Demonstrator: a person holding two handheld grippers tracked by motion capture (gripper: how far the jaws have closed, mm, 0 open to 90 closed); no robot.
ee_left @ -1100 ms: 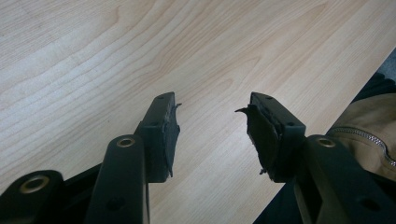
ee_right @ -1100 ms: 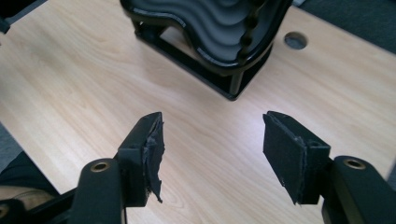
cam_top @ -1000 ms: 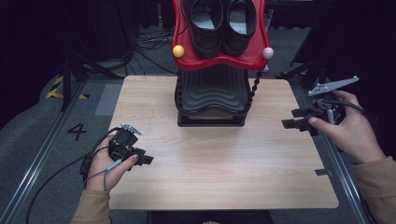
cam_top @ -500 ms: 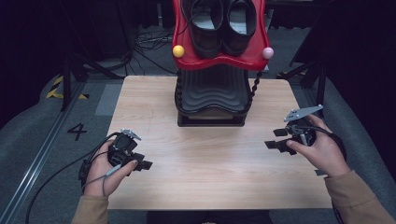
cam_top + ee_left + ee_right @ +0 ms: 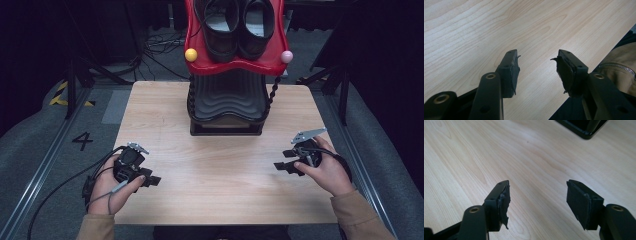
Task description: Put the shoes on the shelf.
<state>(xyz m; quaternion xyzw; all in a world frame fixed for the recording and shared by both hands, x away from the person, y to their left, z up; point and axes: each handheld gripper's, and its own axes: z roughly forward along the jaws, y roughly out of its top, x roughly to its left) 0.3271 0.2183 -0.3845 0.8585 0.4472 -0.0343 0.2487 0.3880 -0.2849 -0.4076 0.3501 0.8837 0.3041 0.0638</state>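
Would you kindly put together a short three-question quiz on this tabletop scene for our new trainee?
1. True or false: the left claw is shut on a shoe.
2. Where do the black shoes sit? A) on the wooden table B) on the red tray atop the black stand C) on the floor
3. Fill in: the ball at the tray's left corner is ____, the other ball pink.

Key: 1 false, both it and the right claw are open and empty; 2 B; 3 yellow.

We see the 2 black shoes (image 5: 239, 22) and their red rack (image 5: 235, 65) cut off by the high view's top edge. The frame's bottom cuts both tan sleeves (image 5: 357, 217).
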